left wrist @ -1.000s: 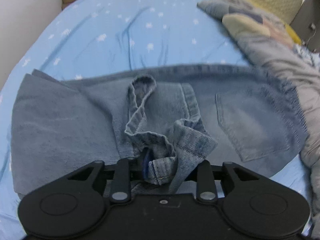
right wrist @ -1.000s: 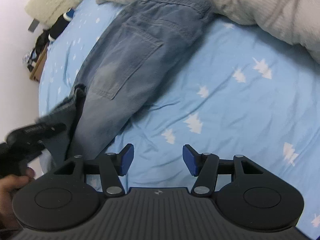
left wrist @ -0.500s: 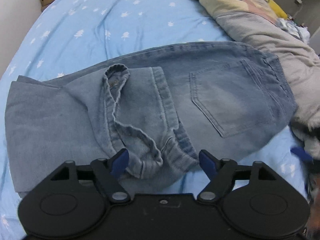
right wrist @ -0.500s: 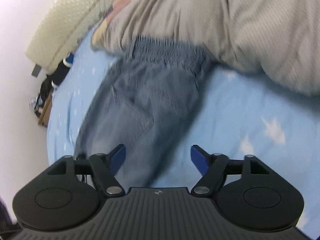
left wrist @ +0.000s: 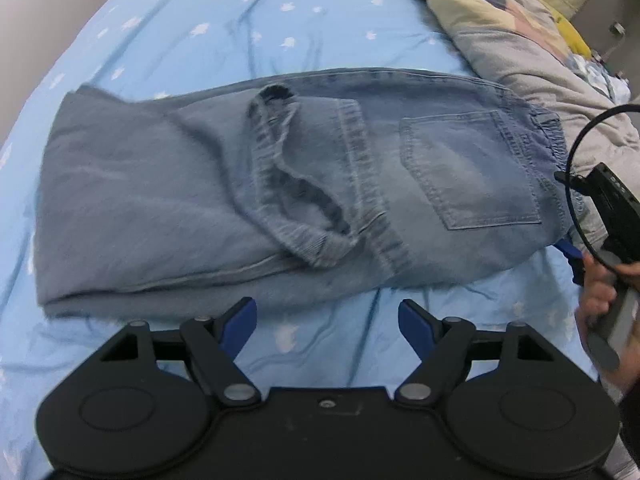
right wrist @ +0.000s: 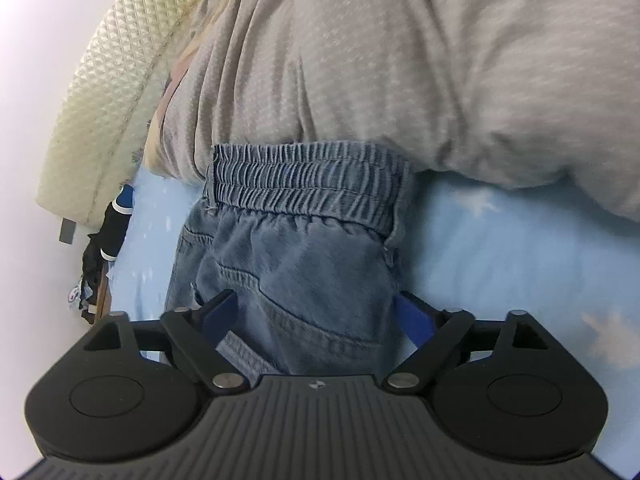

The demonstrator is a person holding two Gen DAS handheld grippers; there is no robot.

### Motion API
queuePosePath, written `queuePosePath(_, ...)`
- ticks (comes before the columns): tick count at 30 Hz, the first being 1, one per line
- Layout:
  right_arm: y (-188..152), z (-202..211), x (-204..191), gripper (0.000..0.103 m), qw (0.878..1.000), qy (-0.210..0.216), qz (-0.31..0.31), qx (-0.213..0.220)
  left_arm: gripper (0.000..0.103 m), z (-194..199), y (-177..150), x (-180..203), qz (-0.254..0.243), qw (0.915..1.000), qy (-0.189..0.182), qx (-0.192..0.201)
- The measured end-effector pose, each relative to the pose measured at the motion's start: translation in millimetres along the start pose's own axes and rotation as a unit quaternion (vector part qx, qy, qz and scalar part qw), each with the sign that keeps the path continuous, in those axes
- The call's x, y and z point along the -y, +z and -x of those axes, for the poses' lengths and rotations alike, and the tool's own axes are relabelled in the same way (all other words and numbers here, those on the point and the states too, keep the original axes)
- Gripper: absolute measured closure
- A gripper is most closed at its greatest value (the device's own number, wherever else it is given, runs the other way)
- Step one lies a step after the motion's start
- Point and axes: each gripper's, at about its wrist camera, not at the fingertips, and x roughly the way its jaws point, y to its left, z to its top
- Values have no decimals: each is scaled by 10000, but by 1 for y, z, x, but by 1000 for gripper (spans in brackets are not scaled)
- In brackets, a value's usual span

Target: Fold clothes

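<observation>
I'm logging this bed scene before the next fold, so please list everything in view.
jeans: one, faded blue, folded across the bedsheet.
bedsheet: one, light blue with white stars, under everything.
quilt: one, grey, bunched beside the jeans' waistband.
headboard: one, cream, quilted, behind the bed.
left gripper: one, black with blue pads, open, short of the jeans.
right gripper: one, same colours, open, straddling the jeans' waist end.

left tongs: spread, empty | jeans: folded on bedsheet
</observation>
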Motion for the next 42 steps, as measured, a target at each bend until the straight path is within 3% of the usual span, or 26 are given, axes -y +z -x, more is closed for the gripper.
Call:
queuePosePath(7, 4, -23, -11, 7, 9996, -265, 12, -63, 27, 18, -8, -27, 340, 9992, 194, 14)
queuePosePath(9, 3, -26, -15, 16, 9993, -374, 33, -63, 27, 25, -7, -36, 447, 9986, 257, 74)
queuePosePath(12, -1, -17, -20, 41, 9982, -583, 124, 41, 27, 38, -5, -49, 549, 9977, 339, 206)
queuePosePath(14, -2, -8, -23, 68, 9983, -557, 176, 8, 27, 46, 0, -57, 552, 9972, 381, 345)
queuePosePath(15, -2, -2, -26, 73, 9984, -532, 212, -43, 28, 50, 2, -60, 567, 9968, 400, 405)
queuePosePath(19, -4, 29, -51, 76, 9976, -452, 526, 24, 28, 68, 13, -75, 586, 9950, 376, 710)
queuePosePath(25, -22, 73, -105, 77, 9879, -293, 1508, 221, 28, 96, 20, -104, 691, 9910, 226, 1127)
queuePosePath(28, -43, 97, -134, 77, 9752, -250, 2160, 419, 28, 112, 15, -124, 795, 9880, 165, 1314)
queuePosePath(32, -84, 108, -184, 77, 9496, -205, 3070, 604, 28, 129, 2, -161, 1139, 9823, 55, 1485)
queuePosePath(37, -154, 127, -236, 78, 9130, -118, 4014, 725, 28, 146, -19, -214, 1685, 9720, 46, 1635)
queuePosePath(42, -231, 115, -273, 78, 8770, 3, 4753, 702, 28, 163, -41, -268, 2185, 9607, 158, 1705)
